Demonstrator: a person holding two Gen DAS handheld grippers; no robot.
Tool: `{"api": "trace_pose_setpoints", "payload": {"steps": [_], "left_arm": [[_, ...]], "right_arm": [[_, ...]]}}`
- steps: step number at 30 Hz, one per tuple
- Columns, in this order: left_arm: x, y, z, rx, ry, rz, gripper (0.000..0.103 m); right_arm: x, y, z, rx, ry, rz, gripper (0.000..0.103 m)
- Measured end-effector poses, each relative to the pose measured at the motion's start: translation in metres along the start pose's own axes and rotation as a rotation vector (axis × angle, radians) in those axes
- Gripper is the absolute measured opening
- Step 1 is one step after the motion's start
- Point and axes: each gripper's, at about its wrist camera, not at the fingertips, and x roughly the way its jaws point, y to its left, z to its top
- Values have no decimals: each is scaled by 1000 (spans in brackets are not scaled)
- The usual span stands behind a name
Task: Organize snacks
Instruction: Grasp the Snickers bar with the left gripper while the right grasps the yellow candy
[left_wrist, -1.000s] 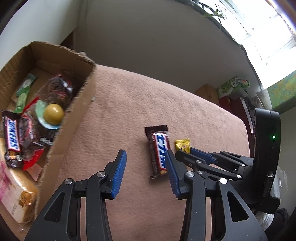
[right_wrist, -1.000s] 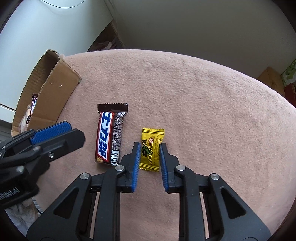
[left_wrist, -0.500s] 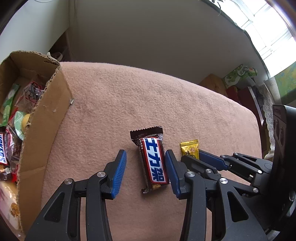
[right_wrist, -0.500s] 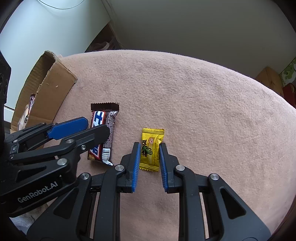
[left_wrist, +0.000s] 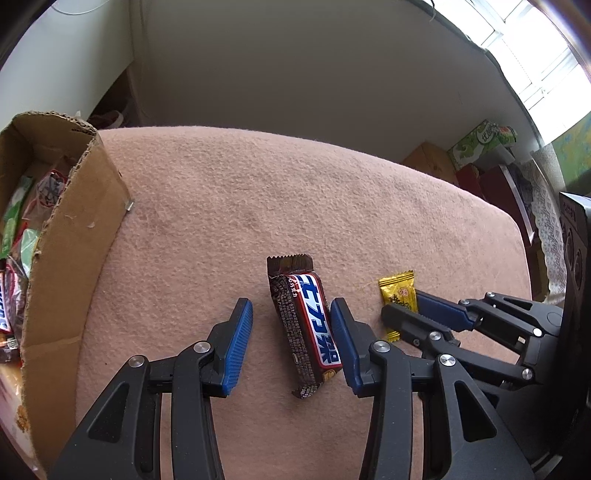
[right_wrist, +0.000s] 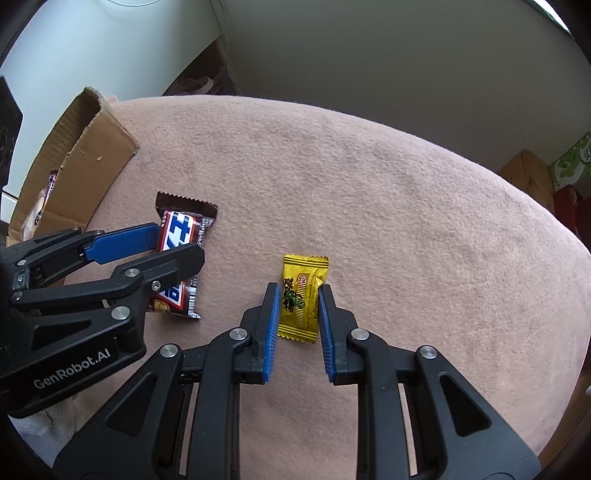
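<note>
snickers bar (left_wrist: 308, 325) between parted jaws

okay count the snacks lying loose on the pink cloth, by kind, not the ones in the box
Snickers bar: 1
Yellow wrapped candy: 1
Total: 2

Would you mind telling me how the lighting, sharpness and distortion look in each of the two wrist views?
Left wrist view: the window at upper right is blown out, and the fisheye bows the pink cloth; the chocolate bar is sharp. Right wrist view: even, soft light, faint shadows, the yellow candy legible, the same barrel curving and dark corners.
</note>
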Motion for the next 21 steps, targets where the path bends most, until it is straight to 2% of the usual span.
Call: {"api": "trace_pose_setpoints", "payload": {"steps": [4,7,8,11,21], "left_arm": [[3,-2,0,12,4,6,42],[4,-6,-1,49,-4,15,37],[3,-5,-1,54,-9,21,28],[2,3,-2,27,-18,-2,28],[-16,11,-11,16,-42,4,28]], "right_arm": [[1,0,1,-10,0,-10,20],[1,0,1,-11,-3,-9,20],[1,1,1,-9,-4,-8,20],[0,3,-1,-7,-7,-11,20],[-14,1,-7,1,-30,12,16]]}}
